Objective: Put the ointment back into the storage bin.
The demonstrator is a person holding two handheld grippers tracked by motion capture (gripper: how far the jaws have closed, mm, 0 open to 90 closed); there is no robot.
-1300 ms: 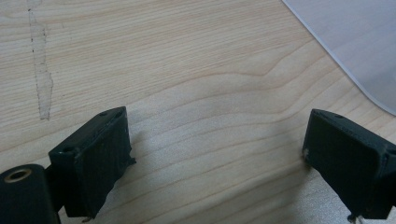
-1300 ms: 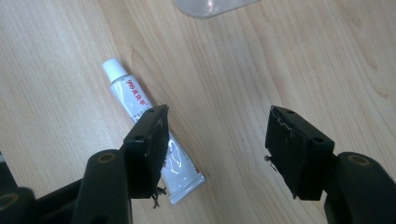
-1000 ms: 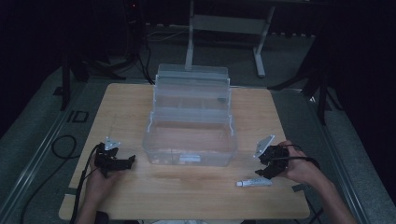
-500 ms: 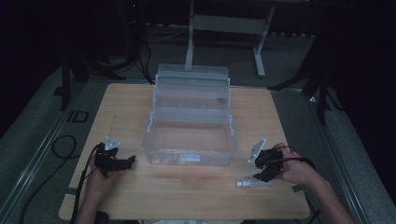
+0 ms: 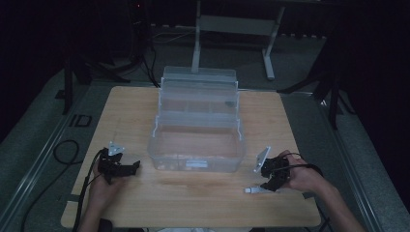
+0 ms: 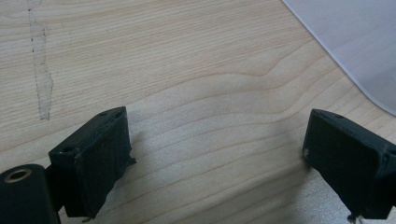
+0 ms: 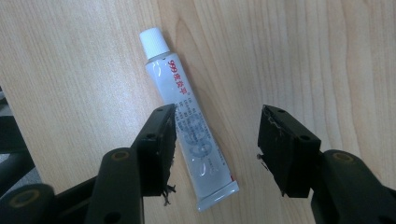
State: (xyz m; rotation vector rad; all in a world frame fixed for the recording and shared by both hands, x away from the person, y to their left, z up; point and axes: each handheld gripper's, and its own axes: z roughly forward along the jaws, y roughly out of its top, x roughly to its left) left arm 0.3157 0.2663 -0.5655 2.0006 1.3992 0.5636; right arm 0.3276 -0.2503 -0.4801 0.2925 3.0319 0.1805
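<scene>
A white tube [image 7: 187, 116] with a white cap and red print lies flat on the wooden table [image 5: 193, 203], near its front right. My right gripper [image 7: 217, 135] hangs right above it, open. Its jaws have just been closing, and the tube's lower half lies between them, close to the left jaw and apart from the right one. From above, the right gripper [image 5: 271, 182] covers the tube's [image 5: 252, 190] right end. My left gripper [image 5: 131, 166] rests at the front left, open [image 6: 215, 144], with bare wood between its jaws.
A clear plastic box [image 5: 196, 145] stands open in the middle of the table, its tiered tray and lid raised at the back. Its corner [image 6: 355, 46] lies just beyond the left gripper. Cables trail off the table's left edge.
My right gripper has moved toward the front of the table and down over the tube, and its jaws have narrowed. The left gripper has stayed still.
</scene>
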